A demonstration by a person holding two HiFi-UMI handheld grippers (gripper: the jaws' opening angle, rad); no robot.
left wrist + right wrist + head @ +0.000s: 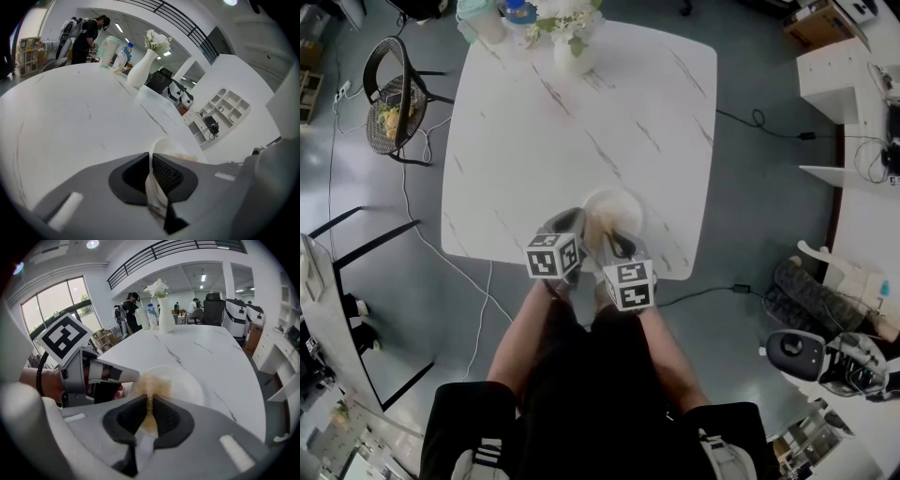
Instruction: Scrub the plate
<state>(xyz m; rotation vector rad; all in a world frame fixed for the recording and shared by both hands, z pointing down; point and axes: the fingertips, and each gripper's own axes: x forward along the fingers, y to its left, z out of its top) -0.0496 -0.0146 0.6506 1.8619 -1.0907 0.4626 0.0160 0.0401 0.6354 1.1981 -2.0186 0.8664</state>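
Just now the plate (623,208) lies on the white marbled worktop (581,122), low in the centre of the head view and near the worktop's lower edge; both grippers meet at it from below, side by side

The left gripper (151,171) has its jaws closed on the plate's rim; in the left gripper view the thin white rim runs up between the 2 dark pads at lower centre, and the rest of the plate shows just beyond them

The right gripper (150,413) has its jaws closed on a tan scrubber (149,385); in the right gripper view the scrubber stands squeezed between the pads and its front lies on the left part of the plate, touching it; the plate's right part is bare and white

In that same view the left gripper comes in from the left of the frame with its tip at the plate's left rim, a hand (35,380) behind it at the left edge; in the head view its marker cube (553,255) sits just left of the right gripper's cube (628,284)

At the top of the head view, well apart from the plate, a white vase (574,54) with pale flowers (567,17) stands on the worktop, with a pale cup (483,19) and a blue-capped bottle (517,11) to its left; a black wire chair (394,94) stands at upper left on the grey floor (769,206), and a black cable (757,119) lies at the right
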